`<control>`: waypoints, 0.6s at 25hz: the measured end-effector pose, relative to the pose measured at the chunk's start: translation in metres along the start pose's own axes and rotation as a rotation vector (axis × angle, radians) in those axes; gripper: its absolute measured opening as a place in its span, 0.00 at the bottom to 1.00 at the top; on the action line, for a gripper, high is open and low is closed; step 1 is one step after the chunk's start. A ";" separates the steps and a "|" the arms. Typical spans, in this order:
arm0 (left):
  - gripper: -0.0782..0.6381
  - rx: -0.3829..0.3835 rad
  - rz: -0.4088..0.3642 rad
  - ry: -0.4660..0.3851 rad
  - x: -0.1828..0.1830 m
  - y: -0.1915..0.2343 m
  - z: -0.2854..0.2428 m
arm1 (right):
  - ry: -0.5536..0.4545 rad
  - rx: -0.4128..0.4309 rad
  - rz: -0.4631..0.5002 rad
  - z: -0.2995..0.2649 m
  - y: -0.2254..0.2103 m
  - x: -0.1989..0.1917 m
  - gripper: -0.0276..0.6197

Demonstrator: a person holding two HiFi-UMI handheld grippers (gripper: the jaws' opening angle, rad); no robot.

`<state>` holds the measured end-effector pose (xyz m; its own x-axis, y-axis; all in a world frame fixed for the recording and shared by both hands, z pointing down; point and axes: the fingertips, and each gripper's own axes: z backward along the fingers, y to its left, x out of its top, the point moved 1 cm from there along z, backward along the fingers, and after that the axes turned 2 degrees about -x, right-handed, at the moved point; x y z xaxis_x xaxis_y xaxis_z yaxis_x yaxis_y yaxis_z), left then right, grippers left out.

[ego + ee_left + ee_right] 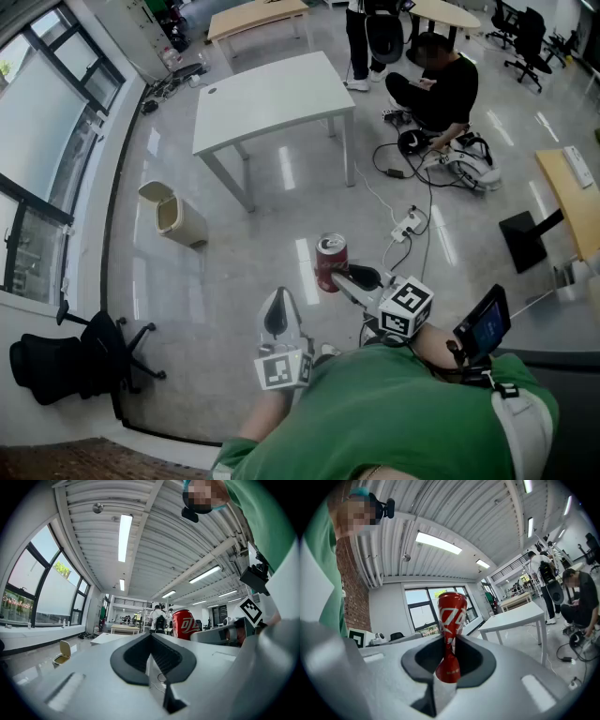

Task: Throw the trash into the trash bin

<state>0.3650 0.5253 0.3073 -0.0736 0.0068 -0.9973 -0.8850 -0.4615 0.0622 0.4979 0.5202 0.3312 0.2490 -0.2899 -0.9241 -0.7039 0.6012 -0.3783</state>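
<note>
A red soda can point(330, 262) is pinched at its crushed waist by my right gripper point(349, 275), held upright in the air above the floor. The right gripper view has the can point(451, 634) squeezed between the jaws. My left gripper point(277, 314) hangs beside it, jaws together with nothing between them; its own view shows the closed pads point(151, 658) and the can point(184, 624) off to the right. The beige trash bin point(174, 215), lid flipped up, stands on the floor to the left, by the white table point(272, 98). It appears small in the left gripper view as the bin point(62, 652).
A black office chair point(75, 361) sits low left by the windows. A seated person point(439, 84) and cables with a power strip point(407, 225) lie on the floor at the right. A wooden desk edge point(568, 195) is at far right.
</note>
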 end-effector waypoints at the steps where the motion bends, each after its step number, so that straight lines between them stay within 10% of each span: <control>1: 0.12 0.000 -0.002 -0.003 0.000 -0.001 0.000 | -0.001 0.000 0.002 0.000 0.000 0.000 0.15; 15: 0.12 0.027 -0.006 0.002 0.004 0.004 0.004 | 0.007 0.035 0.020 -0.004 0.008 0.003 0.15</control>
<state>0.3590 0.5267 0.3034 -0.0677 0.0079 -0.9977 -0.8976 -0.4371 0.0575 0.4898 0.5211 0.3254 0.2303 -0.2830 -0.9311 -0.6851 0.6324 -0.3616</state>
